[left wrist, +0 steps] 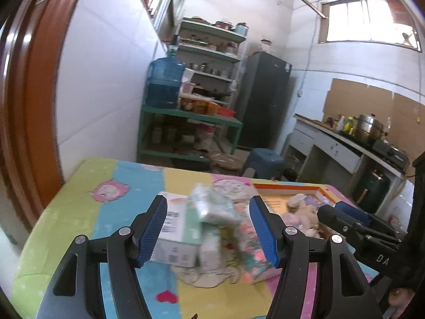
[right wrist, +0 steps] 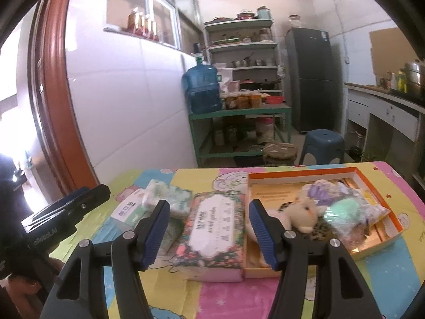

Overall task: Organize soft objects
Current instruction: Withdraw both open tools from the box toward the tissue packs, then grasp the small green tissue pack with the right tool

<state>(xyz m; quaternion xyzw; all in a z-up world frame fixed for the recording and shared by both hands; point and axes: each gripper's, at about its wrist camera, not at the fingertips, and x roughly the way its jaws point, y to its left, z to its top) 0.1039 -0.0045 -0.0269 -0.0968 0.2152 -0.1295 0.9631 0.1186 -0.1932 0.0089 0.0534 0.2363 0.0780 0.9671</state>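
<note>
My left gripper (left wrist: pixel 208 230) is open and empty, over a blurred green-white tissue pack (left wrist: pixel 216 206) that lies on a white box (left wrist: pixel 176 235). My right gripper (right wrist: pixel 209 235) is open and empty, over a floral tissue box (right wrist: pixel 216 227). To its right an orange-rimmed tray (right wrist: pixel 379 194) holds a cream plush toy (right wrist: pixel 302 214), a purple soft item (right wrist: pixel 322 192) and a bagged mint-green soft item (right wrist: pixel 345 212). The tissue pack (right wrist: pixel 168 195) and white box (right wrist: pixel 128 208) lie left of the floral box. The tray (left wrist: pixel 287 187) and plush (left wrist: pixel 298 216) show at right in the left wrist view.
A colourful cartoon cloth (right wrist: pixel 231 300) covers the table. Beyond its far edge stand a blue stool (right wrist: pixel 322 142), a green shelf with a water jug (right wrist: pixel 203 89), a dark fridge (right wrist: pixel 310 79) and a kitchen counter (left wrist: pixel 345 138). A brown door frame (left wrist: pixel 24 79) is at left.
</note>
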